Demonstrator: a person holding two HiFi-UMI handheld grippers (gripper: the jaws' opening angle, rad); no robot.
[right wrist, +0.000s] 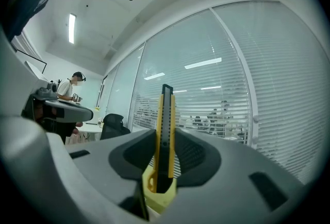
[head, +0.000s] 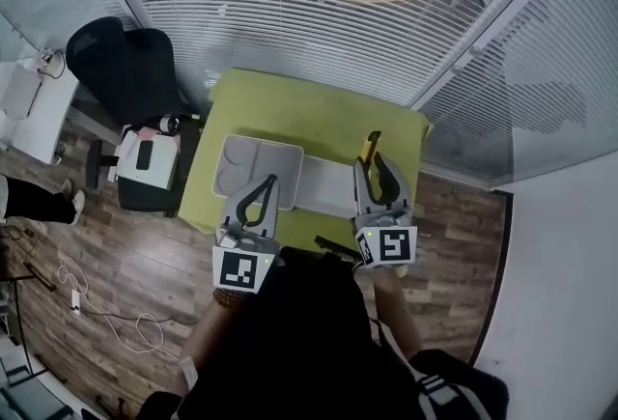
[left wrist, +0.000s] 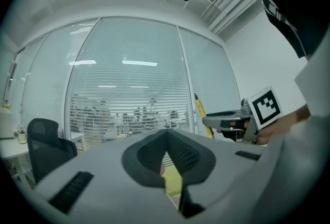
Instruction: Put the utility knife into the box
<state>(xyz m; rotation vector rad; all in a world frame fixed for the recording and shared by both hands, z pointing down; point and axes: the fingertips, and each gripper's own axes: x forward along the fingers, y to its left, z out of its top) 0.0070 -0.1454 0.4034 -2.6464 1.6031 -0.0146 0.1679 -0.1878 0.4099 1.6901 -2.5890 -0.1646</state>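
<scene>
Now the utility knife [right wrist: 166, 109] is gripped upright in the right hand-held gripper [right wrist: 164, 138], over the green desk [head: 319, 114] near the box [head: 243, 179]. A loose, tall hold could let it tip or land outside. Yellow body, black slider; blade possibly retracted. The left hand-held gripper [left wrist: 166, 133] is closed, empty.

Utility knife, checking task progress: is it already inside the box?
No, the utility knife is clamped in the right gripper, clear of the box.
</scene>
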